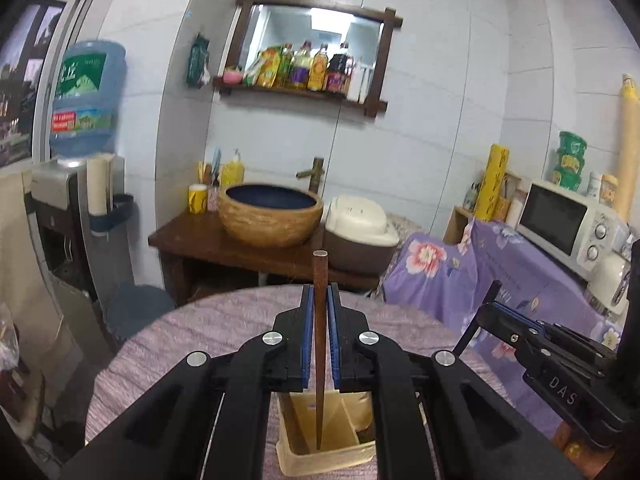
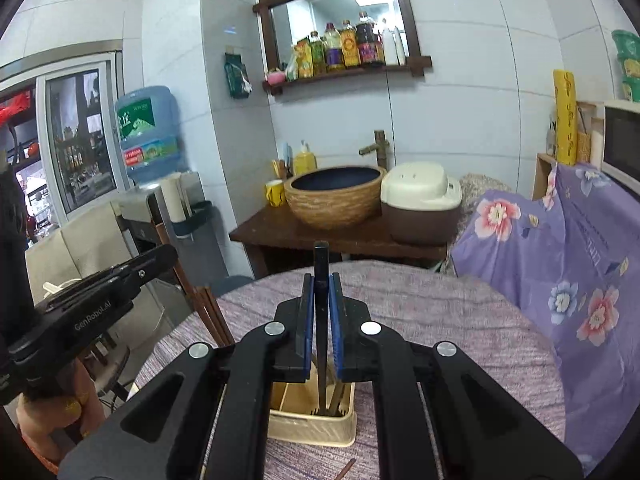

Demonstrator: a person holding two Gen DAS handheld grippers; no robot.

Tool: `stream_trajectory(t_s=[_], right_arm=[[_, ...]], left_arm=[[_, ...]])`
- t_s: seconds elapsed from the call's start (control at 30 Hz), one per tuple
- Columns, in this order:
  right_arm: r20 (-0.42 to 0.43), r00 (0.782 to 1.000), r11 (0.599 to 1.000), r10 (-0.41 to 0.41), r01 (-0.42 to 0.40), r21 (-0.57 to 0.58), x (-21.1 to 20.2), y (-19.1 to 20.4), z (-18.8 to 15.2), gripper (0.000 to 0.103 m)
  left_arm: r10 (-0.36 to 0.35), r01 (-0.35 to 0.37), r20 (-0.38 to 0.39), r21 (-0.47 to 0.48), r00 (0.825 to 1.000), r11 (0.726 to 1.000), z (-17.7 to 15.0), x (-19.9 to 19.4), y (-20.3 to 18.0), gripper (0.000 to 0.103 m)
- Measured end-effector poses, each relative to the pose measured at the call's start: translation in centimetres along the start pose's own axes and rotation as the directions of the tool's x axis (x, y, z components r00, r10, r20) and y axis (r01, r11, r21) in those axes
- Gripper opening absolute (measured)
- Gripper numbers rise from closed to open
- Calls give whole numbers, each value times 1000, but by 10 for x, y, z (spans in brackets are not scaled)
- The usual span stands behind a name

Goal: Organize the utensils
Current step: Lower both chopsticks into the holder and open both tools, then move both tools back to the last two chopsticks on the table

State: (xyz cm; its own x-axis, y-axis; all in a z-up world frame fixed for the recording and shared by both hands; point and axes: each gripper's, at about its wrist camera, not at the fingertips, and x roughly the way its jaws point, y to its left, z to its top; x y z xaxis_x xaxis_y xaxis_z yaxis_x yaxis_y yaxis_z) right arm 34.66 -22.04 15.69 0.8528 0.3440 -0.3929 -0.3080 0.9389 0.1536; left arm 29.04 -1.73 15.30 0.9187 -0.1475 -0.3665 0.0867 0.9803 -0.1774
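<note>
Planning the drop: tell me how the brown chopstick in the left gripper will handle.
Brown chopstick looks straight and thin, so probably stiff and light. Its smooth taper may slip in the left gripper. Dropped into the holder, it would likely lean.

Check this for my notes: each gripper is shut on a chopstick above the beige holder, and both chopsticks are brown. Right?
Not quite. The left gripper holds a brown chopstick, but in the right wrist view the right gripper holds a black chopstick. Both hang above the beige holder.

Bare tablecloth (image 2: 440,312) beyond holder (image 2: 312,420)
</note>
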Motion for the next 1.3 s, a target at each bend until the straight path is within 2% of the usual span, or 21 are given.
stream_trajectory(t_s=[0.27,0.37,0.43,0.47,0.53,0.57,0.6,0.67,0.73,0.8,0.87,0.93,1.07,1.13,1.2,1.27,1.3], right_arm=[[-39,999,1000,-15,15,19,21,-6,-34,8],[-23,1000,1000,-15,16,27,20,-6,-40,9],[-23,1000,999,-20,20,35,17,-7,-43,12],[-17,1000,999,-26,27,38,16,-7,-45,19],[-1,999,999,-33,33,43,9,-8,-49,30],[2,999,998,-41,41,45,5,-9,-53,31],[-5,999,998,-52,52,41,1,-9,-57,31],[-27,998,998,-63,63,22,-6,-6,-68,31],[-89,993,996,-82,80,-28,-9,3,-90,33],[-150,981,990,-127,116,-83,-8,12,-116,43],[-222,963,984,-155,130,-124,-5,22,-147,66],[-284,943,981,-174,142,-128,-3,29,-177,74],[-408,893,982,-188,164,-95,0,37,-231,83],[-463,867,983,-185,166,-82,2,40,-249,83],[-491,849,981,-195,178,-82,2,44,-262,84],[-527,820,975,-222,190,-115,3,50,-271,92],[-538,809,971,-237,195,-135,3,54,-275,93]], left_arm=[[5,-6,-104,-9,995,1000,-42,26,8,8],[5,-5,-102,-5,995,1000,-46,27,7,8],[-12,12,-103,-8,995,1000,-45,24,8,9],[-17,16,-105,-10,994,1000,-45,22,8,14],[-15,14,-102,-9,995,1000,-47,17,8,32],[-15,14,-94,-11,995,1000,-48,11,9,43],[-16,15,-85,-11,996,1000,-50,6,9,47],[-8,9,-69,8,998,1000,-56,-10,10,48],[9,-7,-64,22,998,1000,-66,-22,13,52],[30,-28,-68,32,997,999,-80,-30,17,57],[71,-68,-85,36,994,997,-99,-36,25,57],[95,-93,-120,21,988,995,-116,-38,34,58],[117,-121,-183,-14,976,993,-147,-42,48,58],[136,-142,-205,-17,969,990,-160,-43,51,58],[129,-139,-230,-30,965,990,-168,-44,56,58],[128,-141,-243,-40,961,989,-174,-45,59,58],[126,-140,-246,-40,961,989,-175,-46,59,58]])
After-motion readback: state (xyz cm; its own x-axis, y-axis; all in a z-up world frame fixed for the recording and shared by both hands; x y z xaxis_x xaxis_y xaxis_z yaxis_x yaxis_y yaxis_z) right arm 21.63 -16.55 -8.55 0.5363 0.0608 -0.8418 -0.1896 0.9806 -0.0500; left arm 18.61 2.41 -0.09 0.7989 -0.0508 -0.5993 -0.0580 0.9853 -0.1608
